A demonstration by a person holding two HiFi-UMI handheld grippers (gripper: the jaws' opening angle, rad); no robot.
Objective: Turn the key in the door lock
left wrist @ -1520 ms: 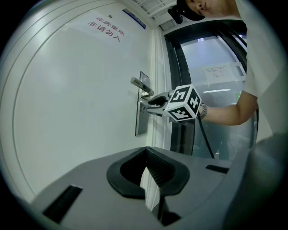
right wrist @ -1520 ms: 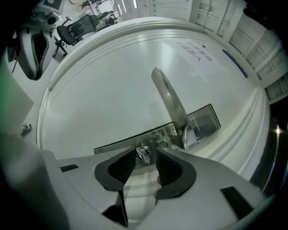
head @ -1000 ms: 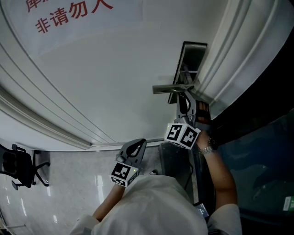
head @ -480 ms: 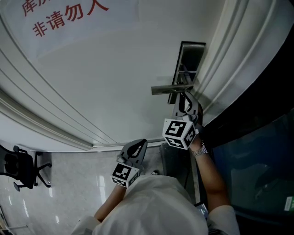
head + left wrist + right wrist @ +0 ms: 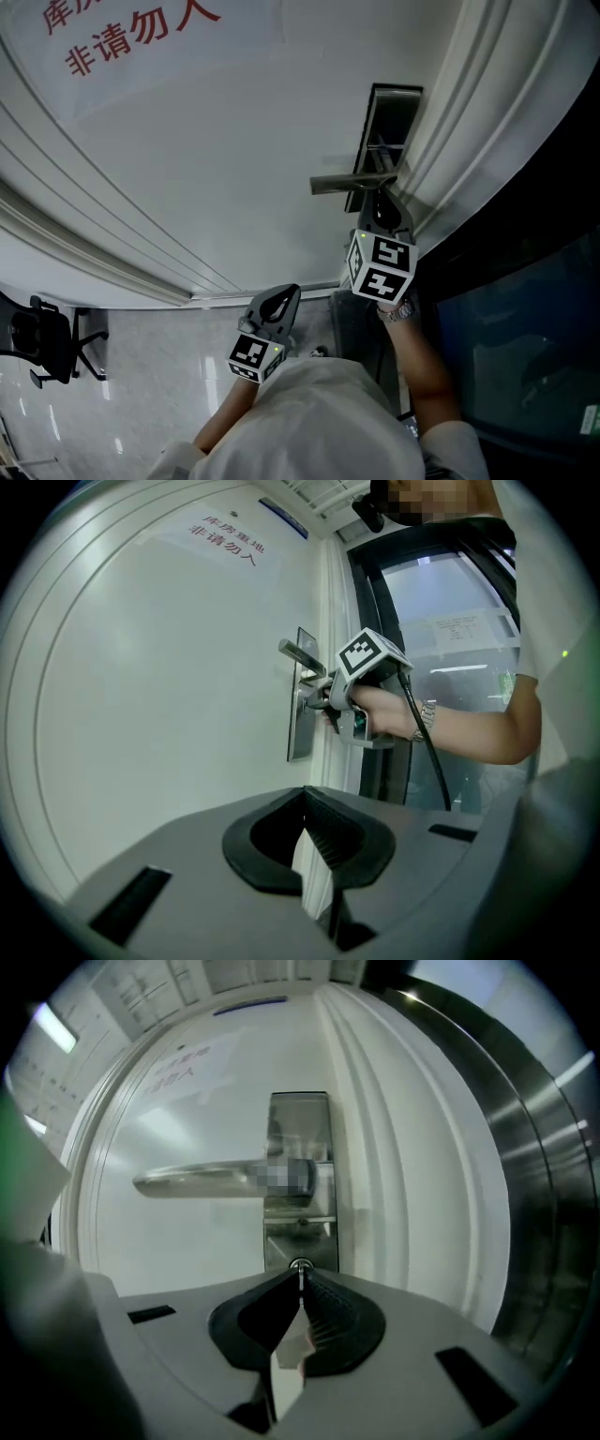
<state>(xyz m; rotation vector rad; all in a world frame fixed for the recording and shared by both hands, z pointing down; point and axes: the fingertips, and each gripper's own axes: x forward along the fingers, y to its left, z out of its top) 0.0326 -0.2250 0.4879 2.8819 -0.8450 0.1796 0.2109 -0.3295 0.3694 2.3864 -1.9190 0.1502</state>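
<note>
A white door (image 5: 234, 141) with red lettering fills most of my head view. Pale tiled floor (image 5: 141, 375) lies below it and a dark glass panel (image 5: 525, 337) runs along its edge.

My right gripper (image 5: 301, 1286) points at the lock. Its jaws have just been closing and now pinch a thin sliver of metal at their tips. I take that to be the key (image 5: 300, 1276), seated in the round keyhole (image 5: 300, 1265) at the bottom of the steel lock plate (image 5: 300, 1119). The lever handle (image 5: 206, 1180) sticks out to the left just above, untouched.

My left gripper (image 5: 306, 794) hangs back, well apart from the door. Its jaws are together with nothing between them, and it only looks on at the other gripper.

So the key is in the lock and I have hold of it, which means that part is done. I cannot tell whether the lock has thrown yet. No bolt shows, the door appears to sit in its frame, and the handle is level. I judge the turning itself to be the step in hand. What is left is any remaining rotation and then letting go of the key.
</note>
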